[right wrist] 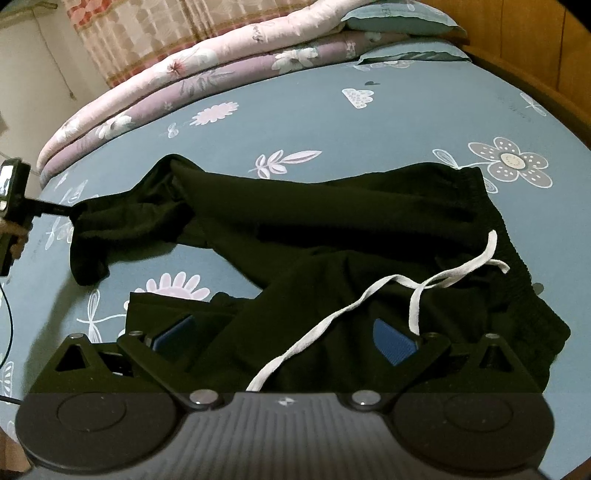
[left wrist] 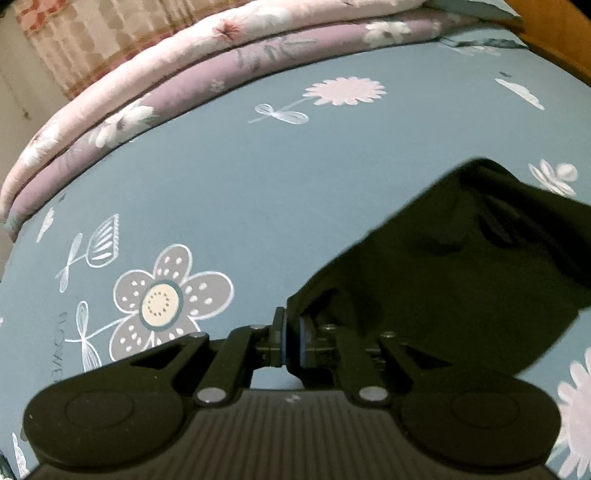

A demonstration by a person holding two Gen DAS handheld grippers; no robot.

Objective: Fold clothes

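Observation:
Black trousers [right wrist: 332, 221] with a white drawstring [right wrist: 369, 295] lie crumpled on the blue flowered sheet [right wrist: 332, 122], their elastic waistband [right wrist: 491, 206] at the right. In the right wrist view my left gripper [right wrist: 55, 211] is at the far left, pinching the end of one leg and holding it off the sheet. The left wrist view shows its jaws nearly together at the gripper [left wrist: 291, 325], with the corner of the black cloth [left wrist: 443, 258] between the pads. My right gripper [right wrist: 284, 338] stands open low over the near part of the trousers, cloth and drawstring lying between its blue pads [right wrist: 391, 343].
Folded pink and purple quilts [right wrist: 184, 85] line the bed's far edge, with a blue pillow [right wrist: 399, 18] beside them. A wooden headboard [right wrist: 535, 48] runs along the right. A patterned curtain [right wrist: 147, 33] hangs behind. A thin cable [right wrist: 5, 314] trails at the left edge.

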